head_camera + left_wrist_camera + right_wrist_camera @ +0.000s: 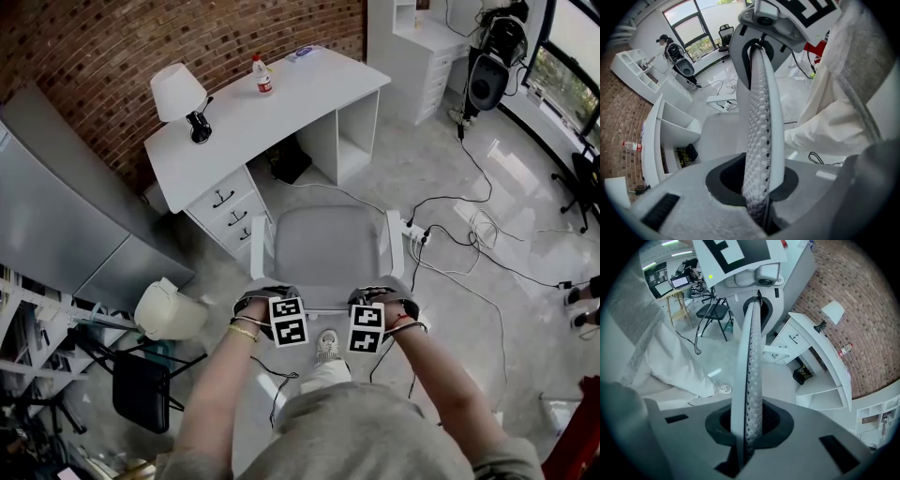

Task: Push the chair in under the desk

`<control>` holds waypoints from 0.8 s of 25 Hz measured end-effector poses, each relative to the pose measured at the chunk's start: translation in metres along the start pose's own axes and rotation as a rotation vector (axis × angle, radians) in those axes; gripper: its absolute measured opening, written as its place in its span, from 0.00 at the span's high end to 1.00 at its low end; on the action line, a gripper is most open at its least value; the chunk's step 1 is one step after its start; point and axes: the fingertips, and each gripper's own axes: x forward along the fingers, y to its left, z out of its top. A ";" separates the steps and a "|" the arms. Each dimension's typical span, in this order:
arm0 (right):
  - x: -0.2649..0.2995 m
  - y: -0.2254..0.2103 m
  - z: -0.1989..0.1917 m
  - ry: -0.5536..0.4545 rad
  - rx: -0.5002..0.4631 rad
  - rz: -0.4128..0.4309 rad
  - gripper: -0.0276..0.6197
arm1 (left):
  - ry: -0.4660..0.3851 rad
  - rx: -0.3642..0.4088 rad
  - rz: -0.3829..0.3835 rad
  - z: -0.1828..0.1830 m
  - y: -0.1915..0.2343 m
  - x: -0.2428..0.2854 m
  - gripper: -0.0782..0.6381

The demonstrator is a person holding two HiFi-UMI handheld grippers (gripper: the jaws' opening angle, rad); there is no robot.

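Note:
The grey office chair (pixel 328 246) stands in front of the white desk (pixel 281 105), its seat facing the open knee space and outside it. Both grippers grip the top edge of its backrest. My left gripper (pixel 269 300) is shut on the left part of that edge, and the mesh backrest (pixel 759 136) runs straight between its jaws. On the right part my right gripper (pixel 380 300) is shut the same way, the thin backrest rim (pixel 749 380) clamped between its jaws. The other gripper's marker cube shows at the far end of the rim in each gripper view.
On the desk stand a white lamp (pixel 178 92) and a bottle (pixel 263 75); a drawer unit (pixel 225 204) fills its left side. Cables and a power strip (pixel 413 231) lie on the floor to the right. A black folding chair (pixel 141 386) and a grey cabinet (pixel 66 206) stand left.

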 end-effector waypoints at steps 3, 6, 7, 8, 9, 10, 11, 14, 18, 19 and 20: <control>0.001 -0.004 -0.001 0.001 0.000 -0.002 0.93 | 0.001 0.001 -0.001 0.000 0.004 0.001 0.81; 0.002 -0.008 -0.001 0.002 0.003 0.003 0.93 | 0.001 0.002 0.000 0.000 0.009 0.001 0.81; 0.003 -0.010 -0.001 0.002 0.004 0.003 0.93 | 0.000 0.003 0.000 -0.001 0.010 0.001 0.81; 0.004 -0.011 0.000 0.002 0.005 0.003 0.93 | -0.001 0.004 0.002 -0.001 0.012 0.002 0.81; 0.005 -0.013 0.000 0.002 0.006 0.002 0.93 | -0.002 0.005 0.003 -0.002 0.014 0.002 0.81; 0.006 -0.015 0.001 0.003 0.007 0.002 0.93 | -0.003 0.006 0.004 -0.003 0.016 0.003 0.81; 0.006 -0.016 0.001 0.005 0.008 0.003 0.93 | -0.003 0.008 0.004 -0.003 0.018 0.003 0.81; 0.008 -0.021 0.002 0.007 0.017 0.006 0.93 | -0.005 0.015 0.005 -0.005 0.024 0.003 0.81; 0.010 -0.025 0.004 0.008 0.028 0.006 0.93 | -0.005 0.027 0.000 -0.008 0.030 0.004 0.81; 0.011 -0.026 0.004 0.008 0.030 0.009 0.93 | -0.005 0.028 0.000 -0.008 0.030 0.005 0.81; 0.011 -0.026 0.003 0.009 0.032 0.013 0.93 | -0.006 0.029 0.000 -0.007 0.031 0.006 0.81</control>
